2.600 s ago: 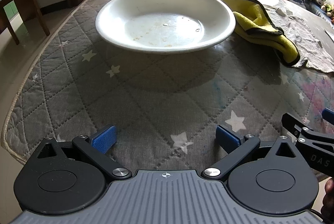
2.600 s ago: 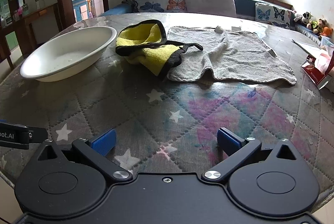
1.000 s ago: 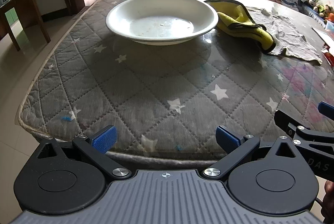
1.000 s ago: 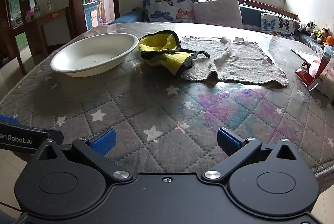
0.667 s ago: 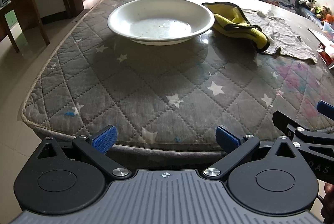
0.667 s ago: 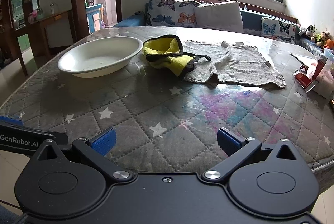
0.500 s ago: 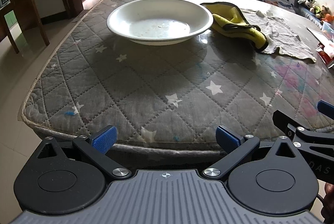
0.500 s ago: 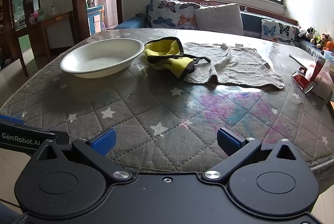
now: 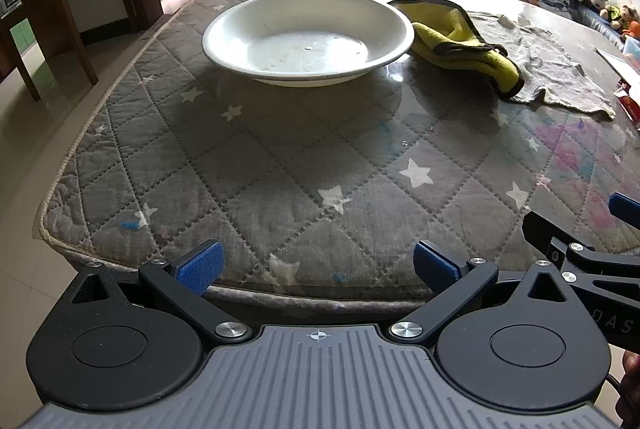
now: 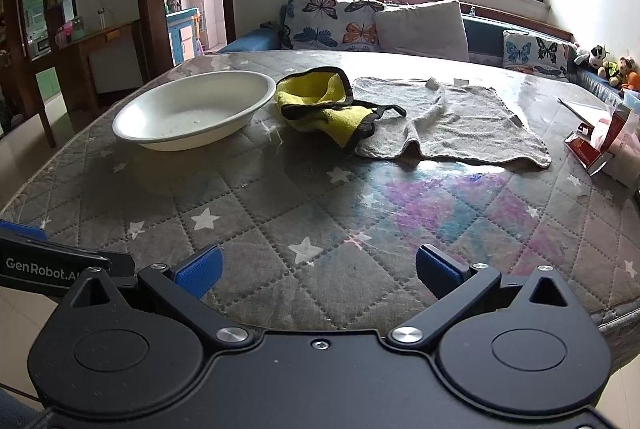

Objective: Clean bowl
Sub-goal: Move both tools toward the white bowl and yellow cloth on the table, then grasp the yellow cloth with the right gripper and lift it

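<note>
The white bowl (image 9: 308,39) sits on the quilted table cover (image 9: 280,165), specks and a wet film on its floor. The yellow cloth (image 10: 326,107) lies just beside the bowl, touching its rim (a grey towel (image 10: 452,117) lies beyond the cloth). The left gripper (image 9: 318,265) and right gripper (image 10: 318,267) hang at the table edge, well short of the bowl, fingers spread and empty. Risk: the shallow bowl may skate on the glossy cover if wiped unbraced.
</note>
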`<state>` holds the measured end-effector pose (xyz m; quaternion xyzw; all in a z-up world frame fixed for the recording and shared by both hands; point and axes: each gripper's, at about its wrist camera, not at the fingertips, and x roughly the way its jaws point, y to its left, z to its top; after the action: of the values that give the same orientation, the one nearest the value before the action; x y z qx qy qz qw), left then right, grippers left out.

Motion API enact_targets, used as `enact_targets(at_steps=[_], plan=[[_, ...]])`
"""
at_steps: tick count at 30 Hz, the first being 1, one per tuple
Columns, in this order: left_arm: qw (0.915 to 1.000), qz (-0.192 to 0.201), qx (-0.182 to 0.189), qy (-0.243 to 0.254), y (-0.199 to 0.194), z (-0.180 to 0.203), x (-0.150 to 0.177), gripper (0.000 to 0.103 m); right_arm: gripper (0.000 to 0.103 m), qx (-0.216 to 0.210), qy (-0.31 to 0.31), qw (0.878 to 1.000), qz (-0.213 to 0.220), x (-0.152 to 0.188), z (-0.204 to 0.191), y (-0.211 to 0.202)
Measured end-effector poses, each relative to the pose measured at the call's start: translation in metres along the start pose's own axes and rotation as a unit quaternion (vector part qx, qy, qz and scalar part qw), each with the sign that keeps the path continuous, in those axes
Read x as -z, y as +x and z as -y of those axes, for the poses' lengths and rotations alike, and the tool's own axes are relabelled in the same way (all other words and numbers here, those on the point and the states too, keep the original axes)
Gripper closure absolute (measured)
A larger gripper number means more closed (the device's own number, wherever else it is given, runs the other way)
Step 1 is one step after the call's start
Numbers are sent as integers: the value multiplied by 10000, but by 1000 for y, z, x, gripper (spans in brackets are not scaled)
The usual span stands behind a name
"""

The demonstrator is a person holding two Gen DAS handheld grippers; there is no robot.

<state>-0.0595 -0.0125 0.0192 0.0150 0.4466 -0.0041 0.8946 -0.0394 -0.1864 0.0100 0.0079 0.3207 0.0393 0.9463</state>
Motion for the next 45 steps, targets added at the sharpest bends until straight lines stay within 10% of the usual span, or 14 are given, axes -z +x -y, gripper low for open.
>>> enact_targets(at_steps=[45], plan=[[9993,-367,-47,31,57,-16,-47,1,0,-72,-144,9989,-432,-29,-6,60]])
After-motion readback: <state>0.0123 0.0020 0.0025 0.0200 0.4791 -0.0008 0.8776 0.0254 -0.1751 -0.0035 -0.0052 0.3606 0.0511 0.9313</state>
